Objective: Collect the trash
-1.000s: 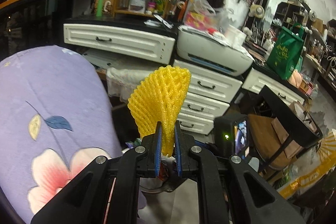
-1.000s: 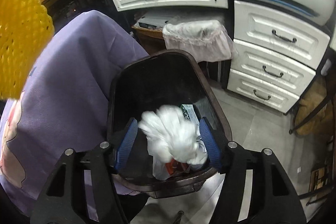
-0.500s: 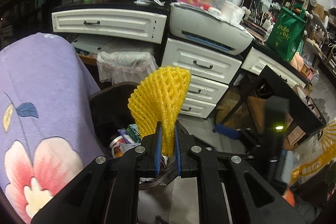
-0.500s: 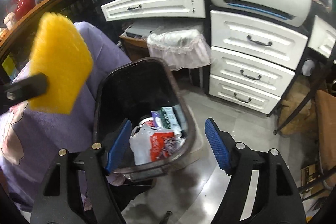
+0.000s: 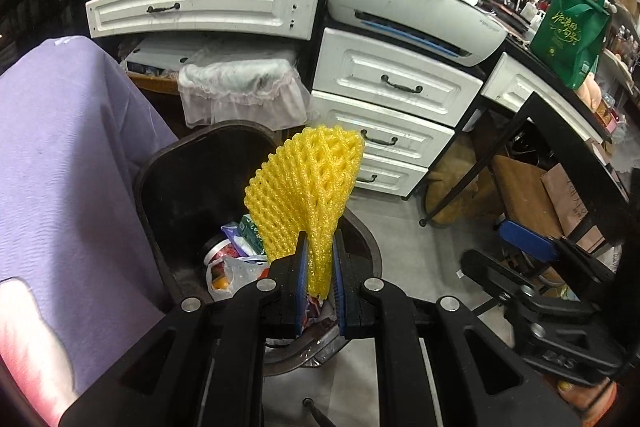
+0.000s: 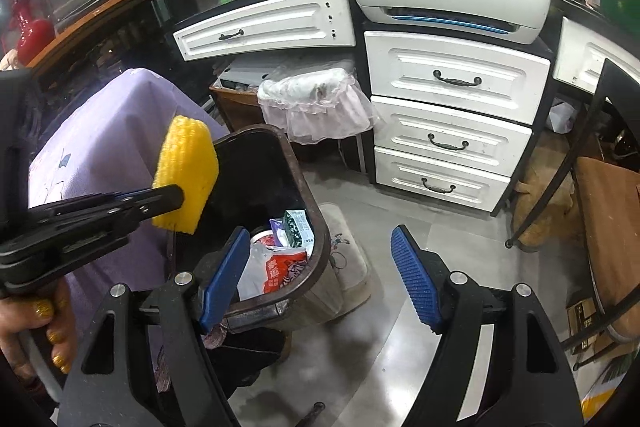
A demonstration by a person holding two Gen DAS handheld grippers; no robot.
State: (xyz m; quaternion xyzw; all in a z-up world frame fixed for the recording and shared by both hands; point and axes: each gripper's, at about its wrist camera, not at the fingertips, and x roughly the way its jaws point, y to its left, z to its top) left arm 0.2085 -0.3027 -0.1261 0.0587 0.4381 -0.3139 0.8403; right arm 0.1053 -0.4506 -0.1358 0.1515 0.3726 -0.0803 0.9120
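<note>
Yellow foam net (image 5: 310, 195) — clamped between the fingers of the left gripper (image 5: 318, 291), upright, above the near rim of the dark bin (image 5: 188, 187). Bin holds a plastic bag (image 6: 276, 267), wrappers, a jar. Right gripper (image 6: 320, 271) — fingers apart, nothing between them, beside the bin over grey floor (image 6: 400, 347). White drawers (image 6: 452, 135) behind.

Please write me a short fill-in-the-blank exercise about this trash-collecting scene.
1. The left gripper is shut on a foam net coloured ____.
2. The right gripper holds ____.
3. The bin already contains a white plastic ____ with red print.
4. Behind the bin stands a cabinet of white ____.

Missing words: yellow; nothing; bag; drawers
</note>
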